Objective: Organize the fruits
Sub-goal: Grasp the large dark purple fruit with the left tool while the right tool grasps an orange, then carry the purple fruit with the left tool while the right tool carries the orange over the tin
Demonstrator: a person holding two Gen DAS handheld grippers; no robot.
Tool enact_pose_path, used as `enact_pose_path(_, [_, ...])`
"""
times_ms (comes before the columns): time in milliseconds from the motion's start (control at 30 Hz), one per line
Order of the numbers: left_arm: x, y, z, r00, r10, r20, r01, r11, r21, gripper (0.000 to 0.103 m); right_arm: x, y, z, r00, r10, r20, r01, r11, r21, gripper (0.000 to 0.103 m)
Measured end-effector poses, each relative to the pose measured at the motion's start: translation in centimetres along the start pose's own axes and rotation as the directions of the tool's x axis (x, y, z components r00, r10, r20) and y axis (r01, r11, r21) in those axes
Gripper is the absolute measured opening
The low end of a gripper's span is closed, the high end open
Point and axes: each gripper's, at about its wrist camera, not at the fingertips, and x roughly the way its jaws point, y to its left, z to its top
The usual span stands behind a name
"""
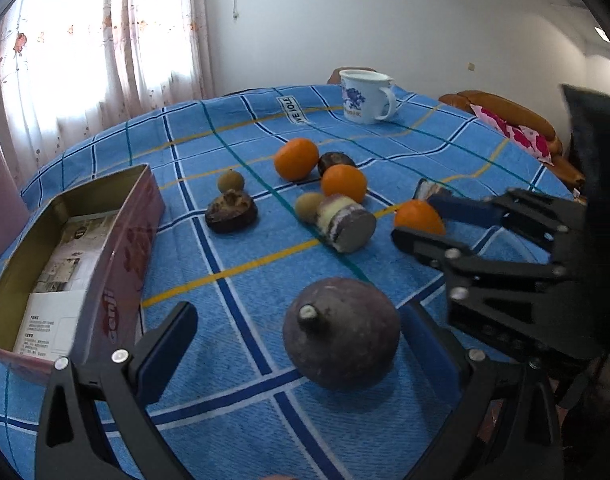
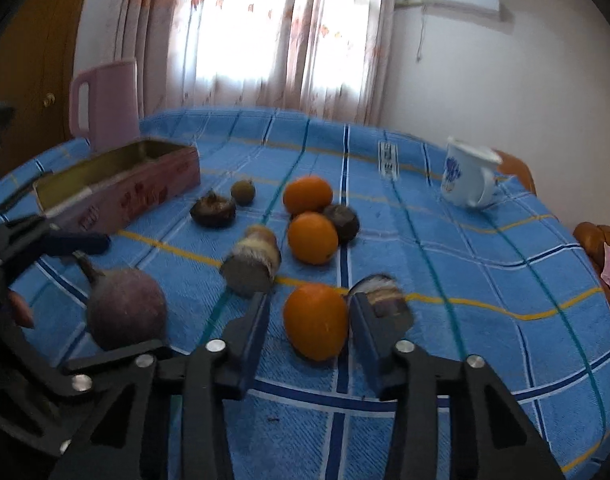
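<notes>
Across the left wrist view, the left gripper (image 1: 297, 344) stands wide, its jaws either side of a large purple fruit (image 1: 341, 332) resting stem-up on the blue checked cloth (image 1: 241, 272); the right pad lies close to the fruit, the left pad well apart from it. An open pink tin (image 1: 85, 248) stands to the left, paper inside. Beyond lie two brown halves, two small brownish fruits, two oranges (image 1: 296, 159) and a cut piece (image 1: 347, 222) on its side. At right, the right gripper (image 1: 419, 218) has narrowed about a third orange (image 1: 419, 216). A mug (image 1: 365, 96) stands near the far edge. Seen from the right wrist, the right gripper (image 2: 309, 312) brackets that orange (image 2: 316, 321): the right finger touches it, while whether the left finger presses cannot be told. A second cut piece (image 2: 385, 292) lies just behind the right finger, partly hidden. The first cut piece (image 2: 251, 264) lies ahead of the left finger. The purple fruit (image 2: 125, 308) sits at left between the left gripper's fingers (image 2: 77, 242). Tin (image 2: 121, 188), pink jug (image 2: 105, 106) and mug (image 2: 469, 176) lie beyond.
</notes>
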Motion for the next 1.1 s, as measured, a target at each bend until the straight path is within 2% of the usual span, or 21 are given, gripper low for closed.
enact_pose_path(100, [0.2,0.1,-0.1,1.000,-0.011,-0.020,0.011,1.000,-0.004,0.103,0.5,-0.4,-0.2,1.000,0.022,-0.020,-0.022,1.000,0.015,0.036])
enact_pose_path(233, [0.2,0.3,-0.1,1.000,-0.028,-0.013,0.028,0.999,-0.019,0.100,0.5,-0.3,-0.2,0.999,0.032,-0.011,-0.032,0.999,0.011,0.035])
enact_pose_path(500, [0.0,0.9,-0.2,0.998,-0.064,0.000,0.064,0.997,-0.039,0.087,-1.0,-0.5,-0.2,0.997,0.032,0.072,-0.035,0.999,0.040,0.035])
enact_pose_path(600, [-0.3,0.9,-0.3,0.995,-0.096,0.008,0.096,0.995,-0.037,0.077,-1.9,-0.6,0.0,0.994,0.030,0.104,-0.034,0.999,0.042,0.035])
enact_pose_path(667, [-0.5,0.8,-0.2,0.991,-0.136,0.009,0.136,0.990,-0.030,0.061,-2.3,-0.6,0.2,0.993,0.027,0.117,-0.032,0.999,0.039,0.035])
enact_pose_path(733, [-0.6,0.5,-0.1,0.990,-0.142,0.015,0.142,0.990,-0.019,0.055,-2.6,-0.5,0.4,0.991,0.030,0.131,-0.035,0.999,0.037,0.035])
enact_pose_path(900, [-0.8,0.5,-0.1,0.989,-0.145,0.014,0.145,0.989,-0.024,0.054,-3.1,-0.4,0.7,0.987,0.036,0.158,-0.043,0.998,0.042,0.035])
enact_pose_path(1100, [-2.1,1.9,0.2,0.995,-0.083,0.059,0.086,0.995,-0.049,0.054,-3.8,0.2,1.4,0.979,0.052,0.197,-0.059,0.998,0.031,0.035])
